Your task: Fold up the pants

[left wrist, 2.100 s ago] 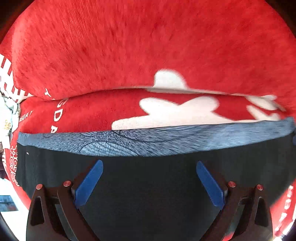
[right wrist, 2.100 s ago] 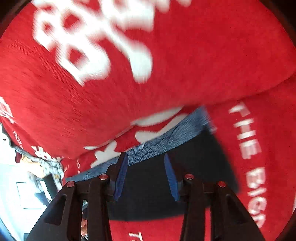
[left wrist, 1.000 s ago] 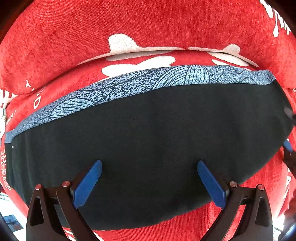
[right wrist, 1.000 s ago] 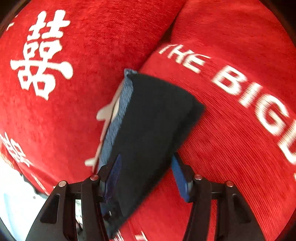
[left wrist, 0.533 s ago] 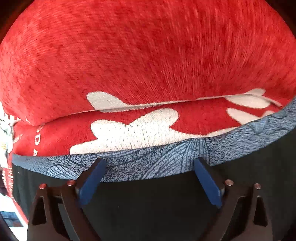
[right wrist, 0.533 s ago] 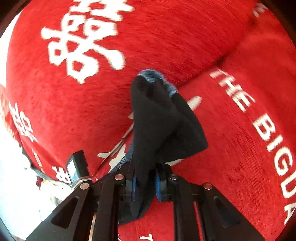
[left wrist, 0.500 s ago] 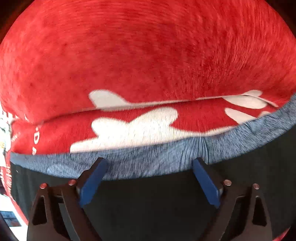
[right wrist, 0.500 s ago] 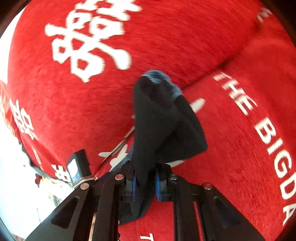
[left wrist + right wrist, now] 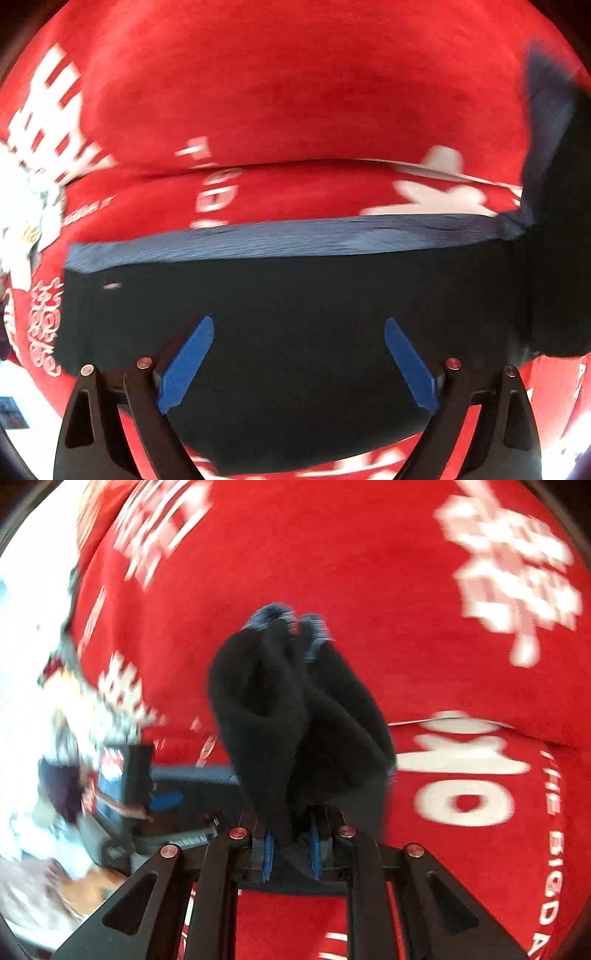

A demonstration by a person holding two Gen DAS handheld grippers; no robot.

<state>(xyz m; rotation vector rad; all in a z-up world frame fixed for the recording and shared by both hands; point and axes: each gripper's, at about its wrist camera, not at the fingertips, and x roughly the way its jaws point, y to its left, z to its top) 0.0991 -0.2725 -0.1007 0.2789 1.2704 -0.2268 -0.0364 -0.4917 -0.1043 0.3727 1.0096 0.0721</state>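
Since the previous frames, the right gripper [image 9: 290,849] has closed on one end of the pants [image 9: 280,332] and lifted it, so a bunched black fold with a blue patterned band at its top stands above the jaws. Right jaws are clenched on the fabric. The left gripper [image 9: 297,362] is released, jaws spread wide, hovering over the flat part of the pants; whether its fingers [image 9: 184,365] touch the cloth cannot be determined. The pants lie on a red sofa [image 9: 295,92] seat with white lettering, long axis running left to right across the left wrist view, blue band along the far edge beside the backrest. The raised end appears at the right edge of that view. Judgement: the fold turns on carrying the raised end leftward along the long axis; the right gripper holds it.
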